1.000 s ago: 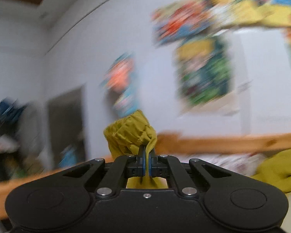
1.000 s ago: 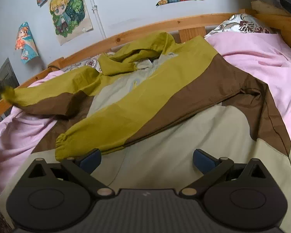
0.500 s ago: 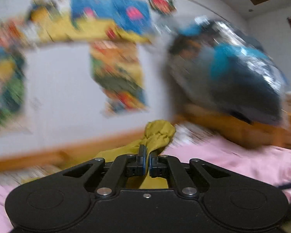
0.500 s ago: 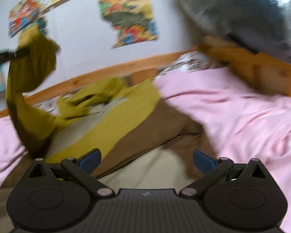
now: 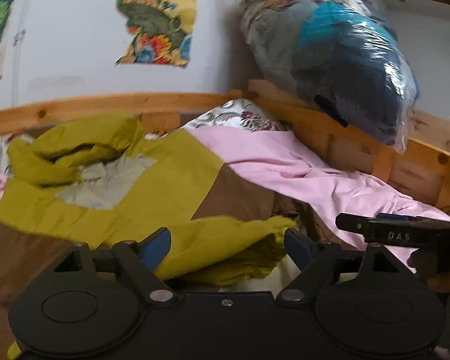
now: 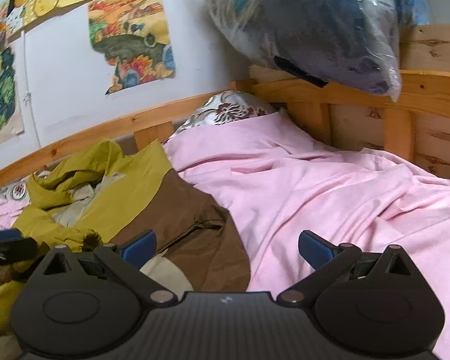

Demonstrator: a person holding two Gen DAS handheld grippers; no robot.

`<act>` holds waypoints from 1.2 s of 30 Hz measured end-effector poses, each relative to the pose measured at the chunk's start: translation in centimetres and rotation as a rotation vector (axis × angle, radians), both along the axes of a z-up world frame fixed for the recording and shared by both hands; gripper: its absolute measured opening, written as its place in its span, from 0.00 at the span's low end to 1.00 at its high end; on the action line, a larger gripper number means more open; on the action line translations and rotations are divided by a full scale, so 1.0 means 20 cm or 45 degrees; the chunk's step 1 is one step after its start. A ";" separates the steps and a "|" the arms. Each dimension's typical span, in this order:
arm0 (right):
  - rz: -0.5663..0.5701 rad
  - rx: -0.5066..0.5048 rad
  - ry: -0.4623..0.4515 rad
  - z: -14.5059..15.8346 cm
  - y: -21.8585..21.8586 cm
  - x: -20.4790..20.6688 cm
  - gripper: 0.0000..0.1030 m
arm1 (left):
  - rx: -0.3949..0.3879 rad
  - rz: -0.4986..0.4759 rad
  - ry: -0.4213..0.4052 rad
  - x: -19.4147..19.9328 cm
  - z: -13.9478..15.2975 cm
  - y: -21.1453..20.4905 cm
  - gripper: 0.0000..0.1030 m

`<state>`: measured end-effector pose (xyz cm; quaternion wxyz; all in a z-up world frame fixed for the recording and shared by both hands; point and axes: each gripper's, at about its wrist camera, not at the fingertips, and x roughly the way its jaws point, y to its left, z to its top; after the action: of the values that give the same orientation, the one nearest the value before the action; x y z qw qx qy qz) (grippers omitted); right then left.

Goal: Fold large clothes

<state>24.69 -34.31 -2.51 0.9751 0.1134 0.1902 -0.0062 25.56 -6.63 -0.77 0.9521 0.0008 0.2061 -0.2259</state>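
Left gripper (image 5: pixel 226 241) jaws are opening, blue pads standing wide; the mustard-yellow sleeve cuff (image 5: pixel 249 240) is lying loose between them, neither pad pressing it. Right gripper (image 6: pixel 226 249) is hanging wide open, gripping nothing, over the brown sleeve edge and the pink bedsheet (image 6: pixel 330 192). The large yellow, brown and cream jacket (image 5: pixel 165 180) is lying spread on the sheet, left of centre, hood bunching at the far side near the wooden bed rail (image 5: pixel 105 102). A floral pillow (image 6: pixel 228 109) is sitting in the far corner. A clear plastic bag of dark clothes (image 6: pixel 315 24) is resting on the headboard, right. Colourful posters (image 6: pixel 132 33) are hanging on the white wall.
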 end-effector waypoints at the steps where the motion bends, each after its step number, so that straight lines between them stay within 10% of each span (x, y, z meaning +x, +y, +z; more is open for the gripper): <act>1: 0.013 -0.011 -0.003 0.00 0.02 0.00 1.00 | -0.007 0.025 0.011 -0.01 0.00 0.03 0.85; 10: 0.354 -0.074 -0.069 0.00 0.16 0.01 1.00 | 0.131 0.492 0.076 0.08 0.03 0.38 0.90; 18: 0.499 -0.469 0.064 -0.09 0.48 0.19 0.91 | 0.120 0.606 0.278 0.31 -0.07 0.64 0.90; 22: 0.495 -0.609 -0.038 -0.08 0.55 0.26 0.20 | 0.159 0.588 0.442 0.37 -0.16 0.67 0.86; 23: 0.477 -0.646 -0.085 -0.06 0.55 0.25 0.16 | 0.186 0.582 0.454 0.37 -0.18 0.67 0.86; 27: 0.373 -0.746 -0.208 0.02 0.50 0.15 0.16 | 0.282 0.548 0.448 0.34 -0.21 0.65 0.86; 30: 0.312 -0.763 -0.092 0.00 0.41 0.13 0.45 | 0.287 0.558 0.442 0.31 -0.21 0.66 0.86; 36: 0.314 -0.584 -0.103 0.07 0.37 0.11 0.64 | 0.164 0.468 0.249 0.22 -0.10 0.61 0.94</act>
<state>26.90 -26.86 -1.21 0.9756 -0.1345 0.1570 0.0742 29.91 5.47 -2.80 0.9507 0.0022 0.3082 -0.0339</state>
